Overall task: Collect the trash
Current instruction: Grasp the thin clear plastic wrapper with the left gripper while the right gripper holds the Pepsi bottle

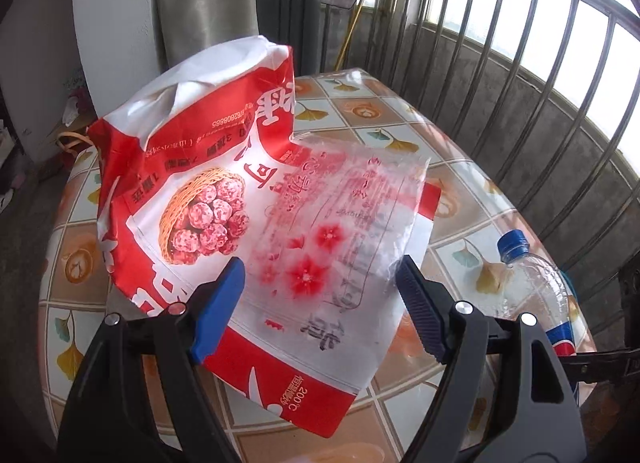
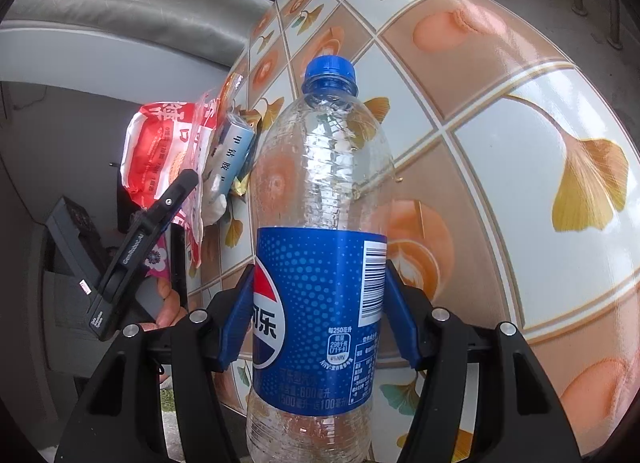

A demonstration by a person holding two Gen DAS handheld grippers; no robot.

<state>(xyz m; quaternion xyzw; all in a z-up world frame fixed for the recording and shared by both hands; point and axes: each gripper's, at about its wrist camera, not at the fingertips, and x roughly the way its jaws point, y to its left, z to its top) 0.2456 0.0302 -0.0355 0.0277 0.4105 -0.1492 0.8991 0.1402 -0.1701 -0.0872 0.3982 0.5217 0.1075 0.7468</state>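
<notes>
A big red-and-white bag (image 1: pixel 192 191) with a fruit-basket picture lies on the tiled table (image 1: pixel 400 111), its mouth raised at the back. A clear plastic wrapper (image 1: pixel 344 223) with red flowers lies on top of it. My left gripper (image 1: pixel 320 291) is open, its fingers on either side of the wrapper's near edge. My right gripper (image 2: pixel 320 315) is shut on an empty Pepsi bottle (image 2: pixel 320 263) with a blue cap, gripping its blue label. The bottle also shows at the right of the left wrist view (image 1: pixel 540 287). The bag also shows in the right wrist view (image 2: pixel 160 151).
A small blue-and-white box (image 2: pixel 234 155) lies on the table next to the bag. A metal railing (image 1: pixel 540 83) and concrete wall run along the table's far and right sides. A curtain (image 1: pixel 204 3) hangs behind the bag. The left gripper shows from the side (image 2: pixel 148 239).
</notes>
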